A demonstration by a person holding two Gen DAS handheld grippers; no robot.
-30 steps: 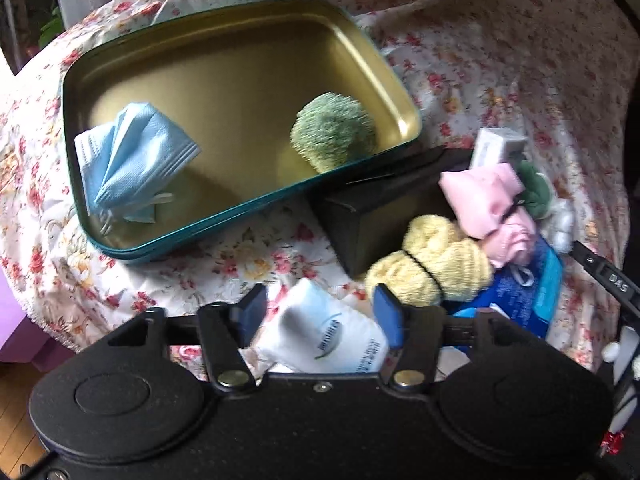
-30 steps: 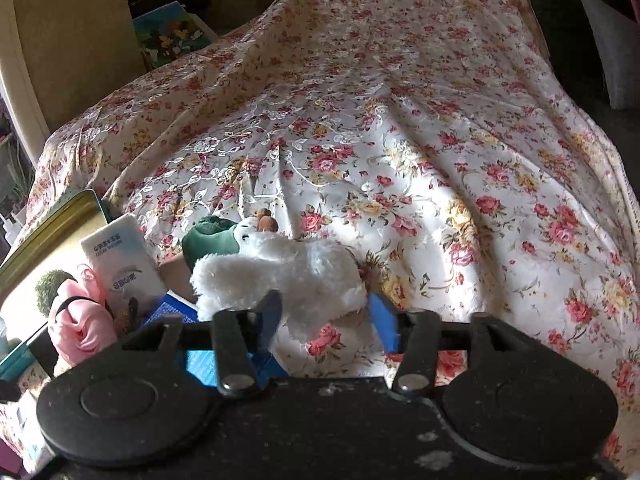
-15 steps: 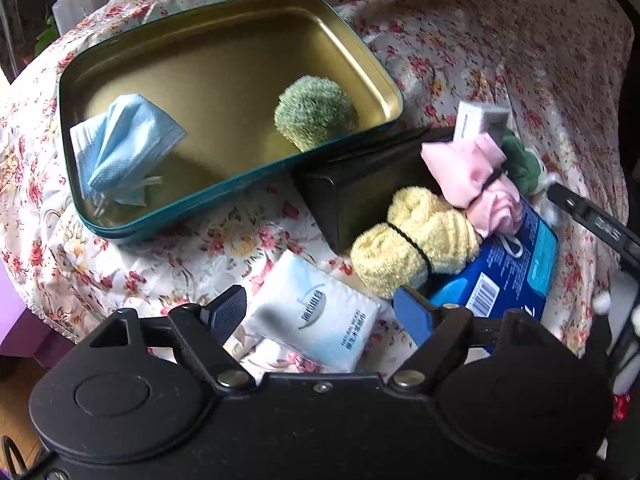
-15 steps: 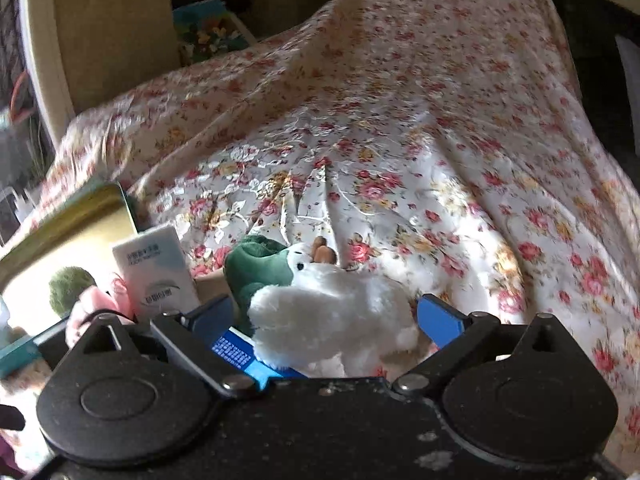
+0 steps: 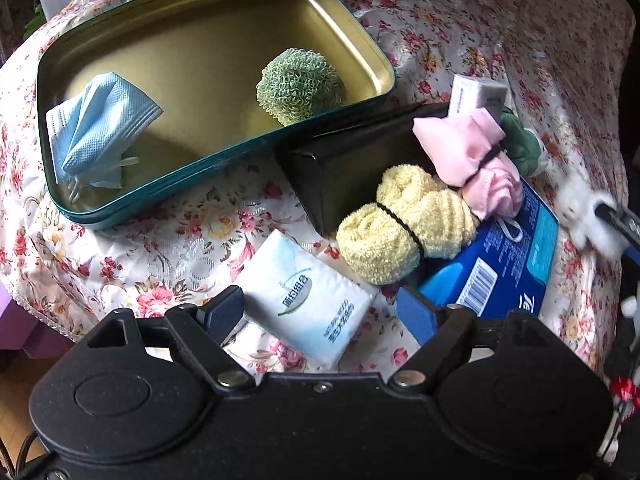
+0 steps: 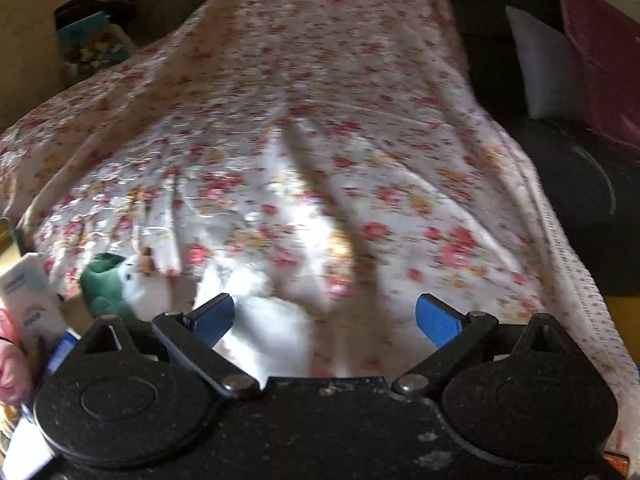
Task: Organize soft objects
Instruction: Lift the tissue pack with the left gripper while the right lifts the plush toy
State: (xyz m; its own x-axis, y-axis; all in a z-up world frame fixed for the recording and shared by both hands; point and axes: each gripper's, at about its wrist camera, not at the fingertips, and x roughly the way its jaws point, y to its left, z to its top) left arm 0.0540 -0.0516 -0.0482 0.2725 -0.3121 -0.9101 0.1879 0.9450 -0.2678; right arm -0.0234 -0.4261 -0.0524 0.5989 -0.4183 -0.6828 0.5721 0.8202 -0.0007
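Note:
In the left wrist view a white tissue pack (image 5: 296,280) lies flat on the floral cloth between the fingers of my left gripper (image 5: 320,310). Its jaws are opening and the pads do not touch the pack. Beyond it a teal tin tray (image 5: 180,176) holds a blue face mask (image 5: 96,128) and a green scrubber ball (image 5: 300,86). A yellow towel roll (image 5: 404,224) and a pink cloth bundle (image 5: 476,156) rest to the right. My right gripper (image 6: 326,314) stands open over a white plush toy (image 6: 264,328) with a green hat (image 6: 104,284); the toy lies near its left finger, blurred.
A black box (image 5: 340,172) leans against the tray's near corner. A blue tissue box (image 5: 508,264) lies under the yellow and pink bundles, with a small white carton (image 5: 476,94) behind them. The floral cloth (image 6: 320,120) stretches far ahead in the right wrist view; dark cushions sit at its right.
My left jaws have spread and let go of the tissue pack, which now lies on the cloth. My right jaws opened wide off the white plush toy and the gripper shifted right.

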